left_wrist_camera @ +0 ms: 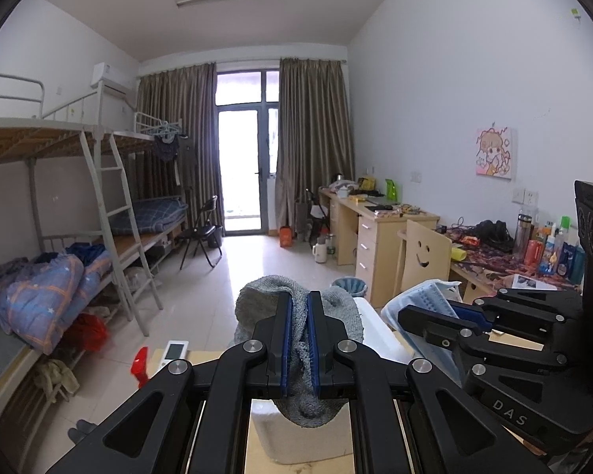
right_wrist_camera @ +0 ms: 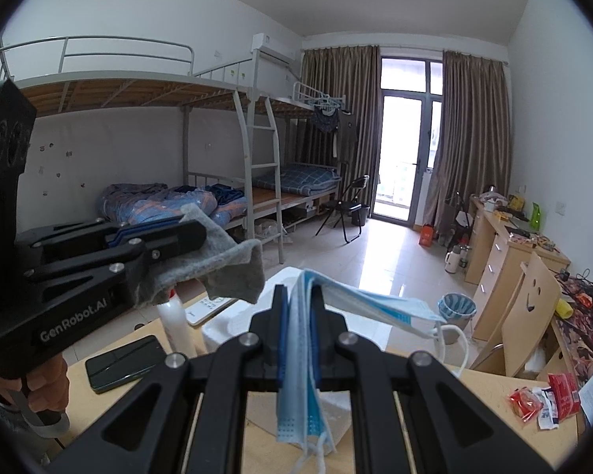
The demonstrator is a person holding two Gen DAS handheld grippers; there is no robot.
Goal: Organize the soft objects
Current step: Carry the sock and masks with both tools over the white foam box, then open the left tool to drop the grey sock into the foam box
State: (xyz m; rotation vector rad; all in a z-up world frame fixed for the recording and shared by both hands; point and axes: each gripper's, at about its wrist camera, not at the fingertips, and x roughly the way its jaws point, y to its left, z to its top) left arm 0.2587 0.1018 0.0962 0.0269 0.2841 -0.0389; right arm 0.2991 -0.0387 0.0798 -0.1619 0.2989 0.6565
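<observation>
My left gripper point(left_wrist_camera: 299, 302) is shut on a grey knitted sock point(left_wrist_camera: 257, 300), which bulges out above and hangs below the blue pads. To its right, my right gripper point(left_wrist_camera: 431, 310) is shut on a pale blue face mask point(left_wrist_camera: 419, 296). In the right wrist view the right gripper point(right_wrist_camera: 298, 294) pinches the folded face mask point(right_wrist_camera: 375, 308), with the ear loops dangling. The left gripper point(right_wrist_camera: 186, 227) is at the left with the grey sock point(right_wrist_camera: 233, 270) draped from it, and a person's hand point(right_wrist_camera: 39, 387) holds its handle. Both grippers hover over a white foam box point(right_wrist_camera: 229, 322).
The wooden table point(right_wrist_camera: 435, 387) carries a dark phone point(right_wrist_camera: 126, 361), a white spray bottle point(right_wrist_camera: 176, 326), a white remote point(left_wrist_camera: 174, 355) and red snack wrappers point(right_wrist_camera: 541, 399). Beyond are bunk beds point(left_wrist_camera: 59, 276), a smiley-face chair point(left_wrist_camera: 423, 256), a cluttered desk point(left_wrist_camera: 379, 221) and a bin point(right_wrist_camera: 456, 308).
</observation>
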